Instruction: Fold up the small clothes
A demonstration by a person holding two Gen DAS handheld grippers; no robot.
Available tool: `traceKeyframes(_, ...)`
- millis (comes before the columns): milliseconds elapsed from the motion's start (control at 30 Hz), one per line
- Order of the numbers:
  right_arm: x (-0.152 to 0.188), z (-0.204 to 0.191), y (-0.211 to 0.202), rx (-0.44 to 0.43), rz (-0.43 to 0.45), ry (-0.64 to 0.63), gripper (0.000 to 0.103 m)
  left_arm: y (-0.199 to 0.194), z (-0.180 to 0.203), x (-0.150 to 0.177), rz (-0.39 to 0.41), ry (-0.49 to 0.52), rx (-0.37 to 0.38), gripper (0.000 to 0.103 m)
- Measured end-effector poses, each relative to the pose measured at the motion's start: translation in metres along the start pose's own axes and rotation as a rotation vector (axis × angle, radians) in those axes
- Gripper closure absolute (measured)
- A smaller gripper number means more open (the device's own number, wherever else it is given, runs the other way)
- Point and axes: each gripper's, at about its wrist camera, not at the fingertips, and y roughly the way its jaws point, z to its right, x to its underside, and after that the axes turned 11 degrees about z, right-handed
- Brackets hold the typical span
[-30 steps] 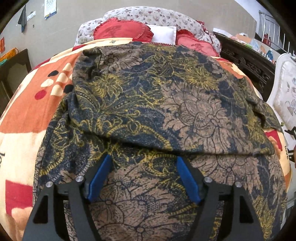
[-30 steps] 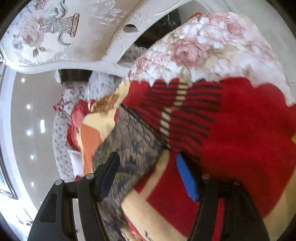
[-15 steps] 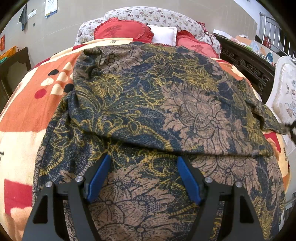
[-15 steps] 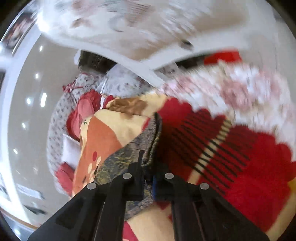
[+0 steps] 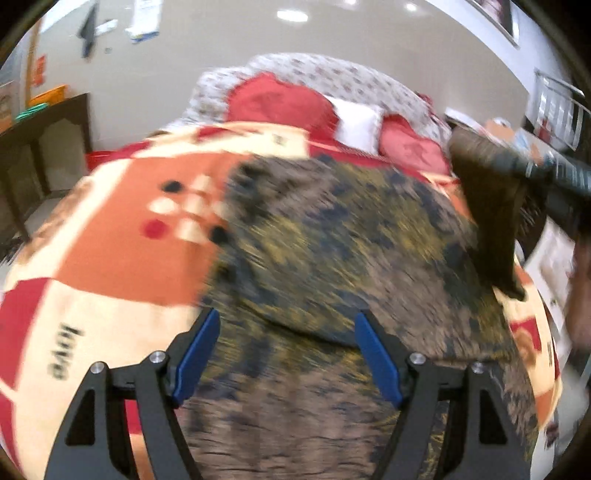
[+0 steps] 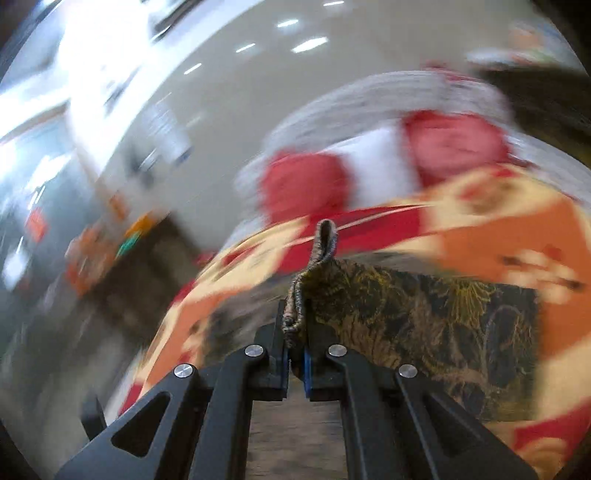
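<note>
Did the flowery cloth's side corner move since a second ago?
Yes. The right gripper has pinched the cloth's corner and lifted it off the blanket, up level with the red pillows.

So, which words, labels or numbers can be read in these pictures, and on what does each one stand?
"love": black letters, turned sideways, on a cream patch of the blanket in the left wrist view.
Papers on the wall: too blurred to read.
Red cushions: a faint mark, not readable.
Right wrist view: motion blur, nothing readable.
</note>
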Motion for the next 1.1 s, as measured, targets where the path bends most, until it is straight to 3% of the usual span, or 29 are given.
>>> traceKeyframes(100, 0.051, -0.053, 0.046, -0.097, -0.124, -0.056, 0.096, -0.012, -0.032, -0.02, 0.03, -0.056, -0.07, 0.024)
traceKeyframes(300, 0.131, -0.101, 0.082, -0.154, -0.298, -0.134, 0.096, -0.023, -0.077, -0.034, 0.06, -0.153, -0.15, 0.024)
traceKeyframes(533, 0.162, -0.118, 0.095, -0.082, -0.338, -0.205, 0.095, -0.014, -0.073, -0.031, 0.034, -0.196, -0.135, 0.024)
traceKeyframes(633, 0.163, -0.119, 0.079, -0.091, -0.391, -0.221, 0.085, -0.005, -0.05, -0.031, 0.024, -0.156, -0.084, 0.024)
traceKeyframes(700, 0.161, -0.113, 0.056, -0.095, -0.368, -0.231, 0.073, 0.006, -0.029, -0.03, 0.012, -0.105, -0.038, 0.024)
traceKeyframes(767, 0.153, -0.097, 0.031, -0.06, -0.338, -0.244, 0.071, 0.02, -0.008, -0.026, -0.013, -0.046, 0.003, 0.024)
traceKeyframes(800, 0.148, -0.086, 0.022, -0.026, -0.323, -0.255, 0.071, 0.027, -0.001, -0.024, -0.024, -0.024, 0.013, 0.024)
traceKeyframes(867, 0.131, -0.053, 0.004, 0.121, -0.263, -0.319, 0.071, 0.046, 0.019, -0.018, -0.05, 0.044, 0.033, 0.024)
traceKeyframes(967, 0.099, 0.003, -0.004, 0.295, -0.216, -0.343, 0.071, 0.067, 0.028, -0.007, -0.065, 0.089, -0.021, 0.024)
traceKeyframes(1067, 0.07, 0.06, -0.001, 0.414, -0.184, -0.28, 0.071, 0.095, 0.017, 0.016, -0.188, 0.054, -0.073, 0.027)
traceKeyframes(1100, 0.065, 0.083, 0.002, 0.426, -0.206, -0.229, 0.071, 0.099, 0.009, 0.025, -0.195, 0.026, -0.06, 0.027)
